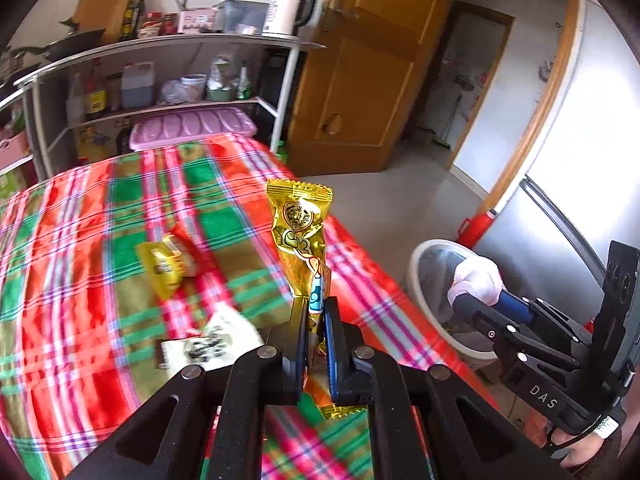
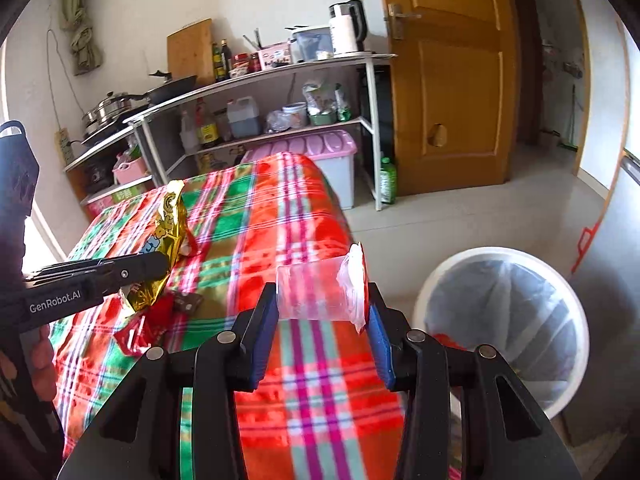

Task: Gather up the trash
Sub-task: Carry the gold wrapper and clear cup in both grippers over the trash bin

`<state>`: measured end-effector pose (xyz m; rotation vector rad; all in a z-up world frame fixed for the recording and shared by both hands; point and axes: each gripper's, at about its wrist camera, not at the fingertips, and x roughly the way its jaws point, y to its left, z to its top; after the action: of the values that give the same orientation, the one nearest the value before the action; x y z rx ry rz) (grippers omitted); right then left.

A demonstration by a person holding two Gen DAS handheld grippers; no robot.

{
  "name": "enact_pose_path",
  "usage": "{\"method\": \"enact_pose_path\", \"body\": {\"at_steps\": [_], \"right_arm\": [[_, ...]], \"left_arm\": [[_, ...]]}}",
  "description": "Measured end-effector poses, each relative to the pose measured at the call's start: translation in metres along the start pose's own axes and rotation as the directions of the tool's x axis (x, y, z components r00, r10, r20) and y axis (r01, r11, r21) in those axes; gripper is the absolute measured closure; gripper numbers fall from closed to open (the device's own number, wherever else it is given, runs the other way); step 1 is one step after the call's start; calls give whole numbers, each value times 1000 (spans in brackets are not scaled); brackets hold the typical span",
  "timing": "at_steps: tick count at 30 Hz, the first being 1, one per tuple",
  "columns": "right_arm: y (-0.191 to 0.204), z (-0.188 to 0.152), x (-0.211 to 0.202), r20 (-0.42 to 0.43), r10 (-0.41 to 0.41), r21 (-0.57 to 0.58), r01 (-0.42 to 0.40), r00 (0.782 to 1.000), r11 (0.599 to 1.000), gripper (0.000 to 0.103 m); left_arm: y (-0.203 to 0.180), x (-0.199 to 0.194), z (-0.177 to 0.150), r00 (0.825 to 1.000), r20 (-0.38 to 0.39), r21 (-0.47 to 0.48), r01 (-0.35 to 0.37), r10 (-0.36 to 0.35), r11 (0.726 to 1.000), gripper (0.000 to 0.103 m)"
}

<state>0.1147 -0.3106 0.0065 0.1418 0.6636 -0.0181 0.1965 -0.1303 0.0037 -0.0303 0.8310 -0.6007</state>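
Observation:
My left gripper is shut on a gold snack wrapper and holds it upright above the plaid-covered table. The wrapper also shows in the right wrist view. My right gripper is shut on a clear plastic cup with a torn white-and-red lid, held sideways above the table's edge. It also shows in the left wrist view over the bin. A white trash bin with a clear liner stands on the floor right of the table. A yellow packet and a printed white wrapper lie on the table.
A red wrapper and a brown piece lie on the table under the left gripper. A metal shelf with bottles and a kettle stands behind the table. A pink-lidded box, a wooden door and a grey fridge surround the floor.

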Motion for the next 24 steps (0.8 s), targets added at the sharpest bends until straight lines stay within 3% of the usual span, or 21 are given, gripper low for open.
{"method": "enact_pose_path", "body": {"at_steps": [10, 24], "right_arm": [[-57, -13, -28, 5, -104, 73, 104, 995, 992, 60], [-116, -26, -45, -9, -175, 141, 175, 984, 974, 60]], "left_arm": [[-68, 36, -1, 990, -67, 86, 128, -123, 988, 95], [-136, 77, -2, 972, -145, 165, 208, -185, 964, 95]]}}
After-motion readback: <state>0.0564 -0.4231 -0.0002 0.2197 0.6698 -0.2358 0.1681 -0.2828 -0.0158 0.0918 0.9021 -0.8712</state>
